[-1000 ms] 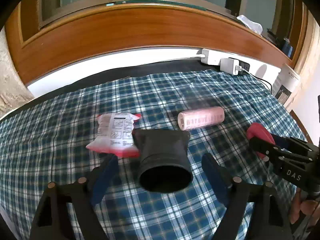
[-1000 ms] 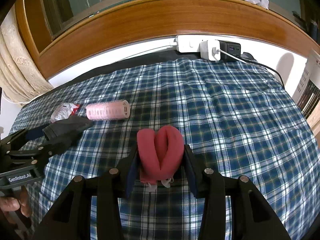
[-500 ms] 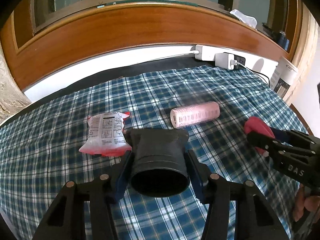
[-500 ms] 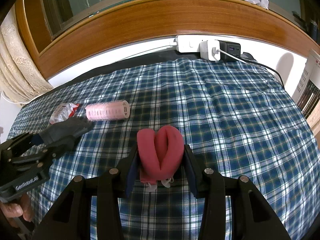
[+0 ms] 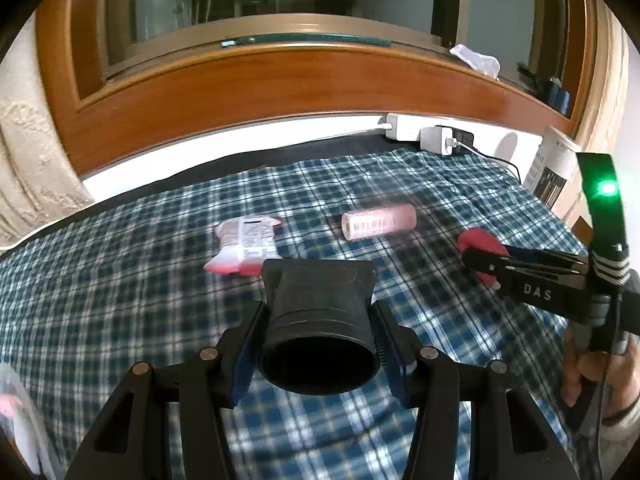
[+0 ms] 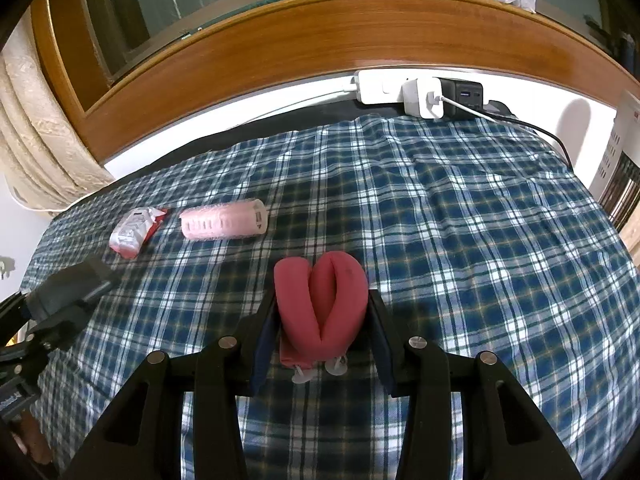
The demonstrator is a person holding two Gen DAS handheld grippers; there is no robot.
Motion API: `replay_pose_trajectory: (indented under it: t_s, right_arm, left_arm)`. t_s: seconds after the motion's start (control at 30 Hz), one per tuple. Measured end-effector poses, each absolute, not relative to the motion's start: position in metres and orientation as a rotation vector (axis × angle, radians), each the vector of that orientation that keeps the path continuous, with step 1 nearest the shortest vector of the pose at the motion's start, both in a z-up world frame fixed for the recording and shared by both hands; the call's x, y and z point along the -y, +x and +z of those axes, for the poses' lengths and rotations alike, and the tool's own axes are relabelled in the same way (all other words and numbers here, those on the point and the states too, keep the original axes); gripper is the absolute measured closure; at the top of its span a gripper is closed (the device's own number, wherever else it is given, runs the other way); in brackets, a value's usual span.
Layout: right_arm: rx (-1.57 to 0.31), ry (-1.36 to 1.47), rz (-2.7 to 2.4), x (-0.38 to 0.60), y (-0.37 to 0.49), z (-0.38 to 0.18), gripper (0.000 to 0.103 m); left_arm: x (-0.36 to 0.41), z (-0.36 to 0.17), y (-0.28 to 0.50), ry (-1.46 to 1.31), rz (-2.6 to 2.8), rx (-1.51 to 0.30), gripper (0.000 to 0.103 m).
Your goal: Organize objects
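1. Left gripper (image 5: pixel 318 344): its two blue-padded fingers are clamped against the sides of a black funnel-shaped adapter (image 5: pixel 320 320), round opening facing the camera and the square flange pointing toward 12 o'clock.
2. Right gripper (image 6: pixel 322 332): its fingers are pressed onto a folded red cloth roll (image 6: pixel 322 304), which bulges out between them in a heart-like shape; small clear plastic tabs show at its near end.
3. In the left wrist view the right gripper appears at 3 o'clock, marked "DAS", with a green light on its upper bracket and the person's hand (image 5: pixel 600 376) around its handle.
4. In the right wrist view the left gripper and the adapter appear at 8 o'clock, seen from the side.
5. Pink hair roller (image 5: pixel 378 222): lies on its side on the blue plaid cloth (image 6: pixel 480 240), at 12 o'clock of the adapter, apart from it.
6. White-and-red snack packet (image 5: pixel 246 242): lies flat on the cloth, just beyond the adapter at 11 o'clock and near the roller; whether the adapter touches it cannot be told.
7. White power strip (image 6: pixel 380 86) with chargers and a black cable sits at the cloth's far edge, below the wooden window frame (image 6: pixel 320 40).
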State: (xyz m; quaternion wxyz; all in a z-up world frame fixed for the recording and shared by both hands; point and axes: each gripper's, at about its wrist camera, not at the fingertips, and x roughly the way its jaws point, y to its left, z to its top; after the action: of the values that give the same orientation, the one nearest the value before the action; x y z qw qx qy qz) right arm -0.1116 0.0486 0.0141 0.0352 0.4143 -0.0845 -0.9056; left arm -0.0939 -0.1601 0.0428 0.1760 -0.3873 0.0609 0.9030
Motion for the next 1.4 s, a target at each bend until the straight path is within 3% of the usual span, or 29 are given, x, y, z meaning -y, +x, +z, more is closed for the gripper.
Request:
replay_pose_trajectory:
  t_s: [0.4,1.4]
  right_arm:
    - [0.169,1.2,-2.727,-0.014,-0.096,0.021,0.059]
    - [0.219,1.119,-2.505,0.115,-0.041,0.032,0.059]
  left_arm:
    - [0.226,0.057,-0.06,-1.084,2.68,-0.085,0.047]
    - [0.456,0.062,-0.025,-1.115,3.034,0.256,0.047]
